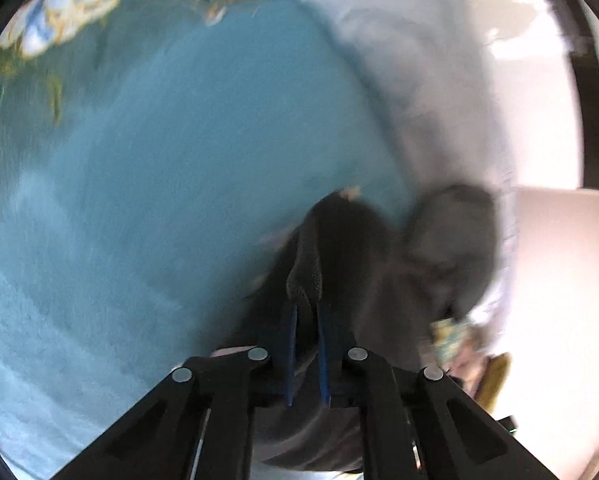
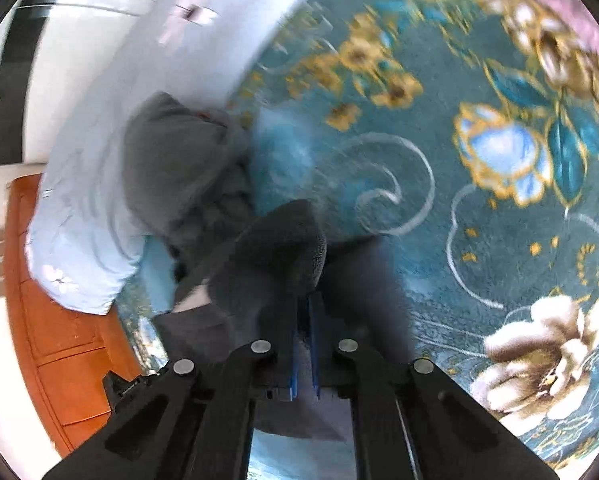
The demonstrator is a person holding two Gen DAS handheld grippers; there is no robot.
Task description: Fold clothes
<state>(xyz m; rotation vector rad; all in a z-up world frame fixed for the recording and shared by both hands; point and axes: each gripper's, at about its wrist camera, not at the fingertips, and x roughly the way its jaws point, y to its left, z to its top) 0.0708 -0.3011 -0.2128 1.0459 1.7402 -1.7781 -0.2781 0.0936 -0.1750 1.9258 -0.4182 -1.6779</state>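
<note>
Dark garment [image 1: 339, 248] blurred, hiding both grippers' jaws.

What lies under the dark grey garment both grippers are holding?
Under the dark grey garment is the teal floral carpet, with a pale blue cloth beside it. Both views are motion-blurred, and whatever lies directly beneath the garment's bulk is covered.

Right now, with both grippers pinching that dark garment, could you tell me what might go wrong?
1. Each gripper, left and right, pinches only a small bunch of the dark grey garment, so the cloth might slip out.
2. Both views are motion-blurred; fast movement could fold it unevenly.
3. Its loose part bunches beside the pale blue bedding and may snag or drag it.
</note>
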